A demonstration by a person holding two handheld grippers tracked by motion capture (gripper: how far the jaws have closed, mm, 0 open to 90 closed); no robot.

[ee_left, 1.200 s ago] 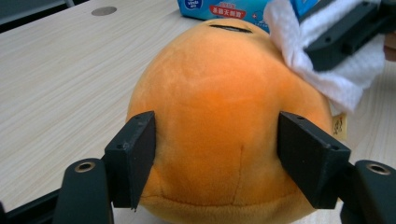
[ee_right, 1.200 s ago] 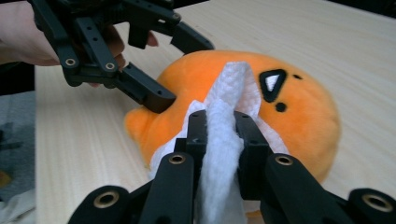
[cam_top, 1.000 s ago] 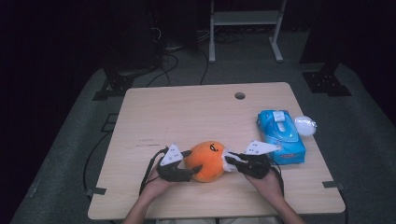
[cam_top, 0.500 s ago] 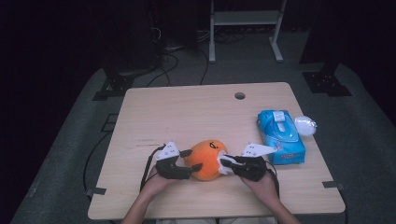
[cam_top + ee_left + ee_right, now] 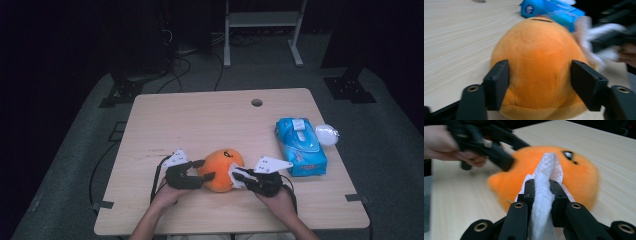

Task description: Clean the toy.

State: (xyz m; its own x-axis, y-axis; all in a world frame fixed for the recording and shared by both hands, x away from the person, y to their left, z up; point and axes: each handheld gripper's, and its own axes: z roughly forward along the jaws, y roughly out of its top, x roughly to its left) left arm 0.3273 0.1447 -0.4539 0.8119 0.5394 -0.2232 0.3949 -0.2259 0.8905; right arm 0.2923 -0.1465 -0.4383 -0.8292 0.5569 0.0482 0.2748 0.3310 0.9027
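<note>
High view: fixed above person's side, faces forward and down, far enough to take in whole table [image 5: 210, 120] plus floor beyond. Left gripper view: low, close, looks along own jaws at orange plush [image 5: 539, 67], blue wipes pack [image 5: 554, 11] behind. Right gripper view: low, close, faces opposite way across same plush [image 5: 574, 177]. All three share plush and tabletop around it.

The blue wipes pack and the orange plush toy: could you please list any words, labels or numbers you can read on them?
No text can be read.
Blue wipes pack: a round badge and print along its edge, too small and blurred to read.
Orange plush toy: dark stitched marks, no lettering.
</note>
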